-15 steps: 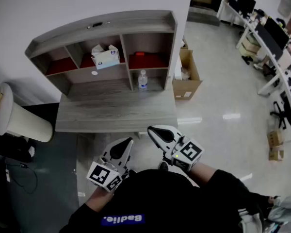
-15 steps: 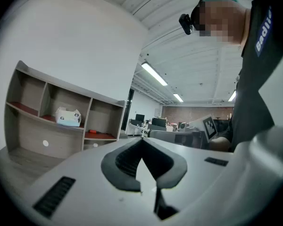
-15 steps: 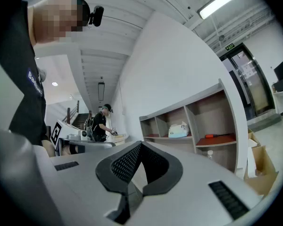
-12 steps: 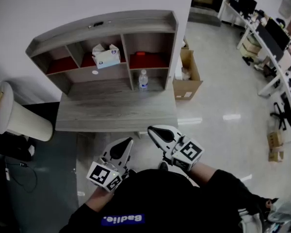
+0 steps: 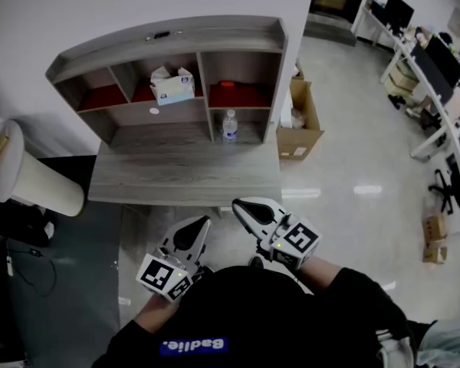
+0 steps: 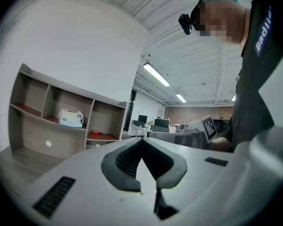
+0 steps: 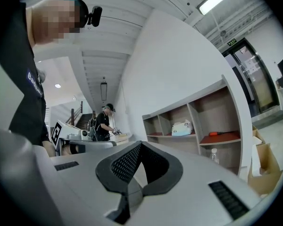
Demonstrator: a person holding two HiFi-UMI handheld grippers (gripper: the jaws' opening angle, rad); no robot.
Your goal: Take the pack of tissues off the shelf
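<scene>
Grey wood shelf [image 5: 169, 41] – pack of tissues [image 5: 172, 85] sits in its middle upper cubby, untouched.
Left gripper [image 5: 203, 222] and right gripper [image 5: 238, 204] are both held low by the person's torso, jaws closed tip to tip with nothing between them – well apart from the pack. Water bottle [image 5: 228, 126] stands in the lower right cubby, red-handled tool [image 5: 227, 84] lies in the cubby above it, cardboard box [image 5: 303, 121] is on the floor just beside the desk [image 5: 184, 179].
</scene>
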